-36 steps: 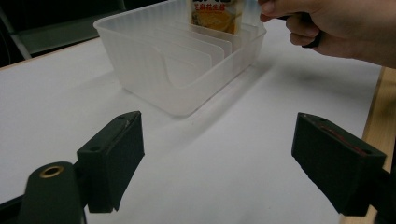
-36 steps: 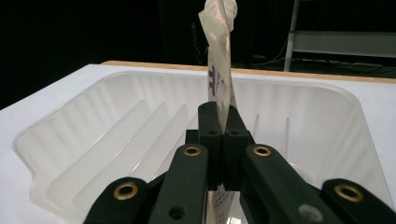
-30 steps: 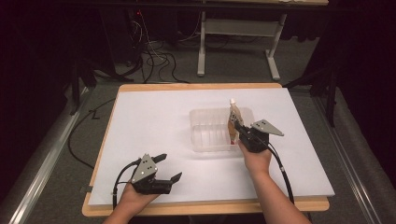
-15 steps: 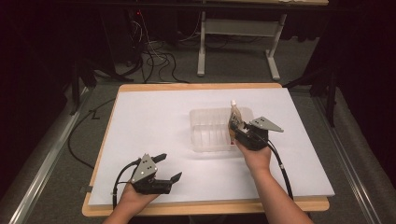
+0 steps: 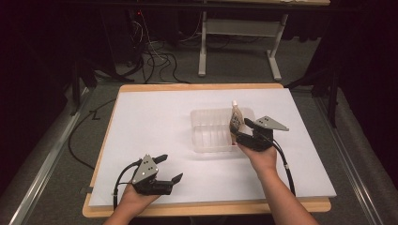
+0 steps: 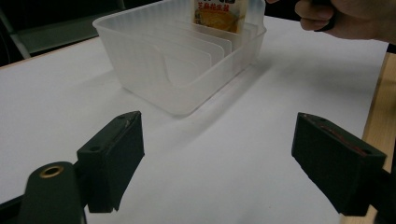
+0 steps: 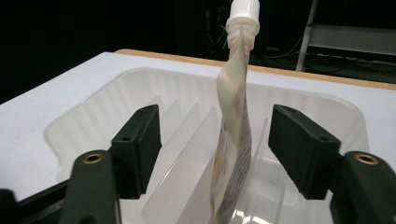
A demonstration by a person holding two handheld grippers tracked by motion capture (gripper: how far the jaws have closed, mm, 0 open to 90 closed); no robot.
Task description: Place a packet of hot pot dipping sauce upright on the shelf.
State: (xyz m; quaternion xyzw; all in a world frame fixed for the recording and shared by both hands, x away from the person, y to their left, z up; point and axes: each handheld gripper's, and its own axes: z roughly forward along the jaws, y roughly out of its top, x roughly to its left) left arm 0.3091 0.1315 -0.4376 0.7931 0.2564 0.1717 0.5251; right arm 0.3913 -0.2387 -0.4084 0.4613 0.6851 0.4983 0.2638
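Observation:
A clear plastic bin [image 5: 201,140] with upright dividers sits right of the table's middle. A tan spouted pouch [image 5: 235,117] with a white cap stands upright in its rightmost slot. My right gripper [image 5: 240,129] reaches over the bin's right end; its jaws have just been opening. In the right gripper view the pouch [image 7: 235,121] stands between the pads of my right gripper [image 7: 217,144], touching neither. My left gripper [image 5: 172,167] rests open and empty near the front left edge. In the left gripper view my left gripper [image 6: 219,154] faces the bin [image 6: 154,60] and the pouch [image 6: 219,11].
A white sheet [image 5: 155,122] covers the wooden table [image 5: 206,208]. Cables trail from both grippers toward the front edge. Behind the table stand a desk frame [image 5: 234,37] and floor cables [image 5: 150,54]. The right hand [image 6: 345,18] shows beside the bin.
The right gripper's jaws have opened off the pouch, which stays upright in the bin. Both hands have kept almost still.

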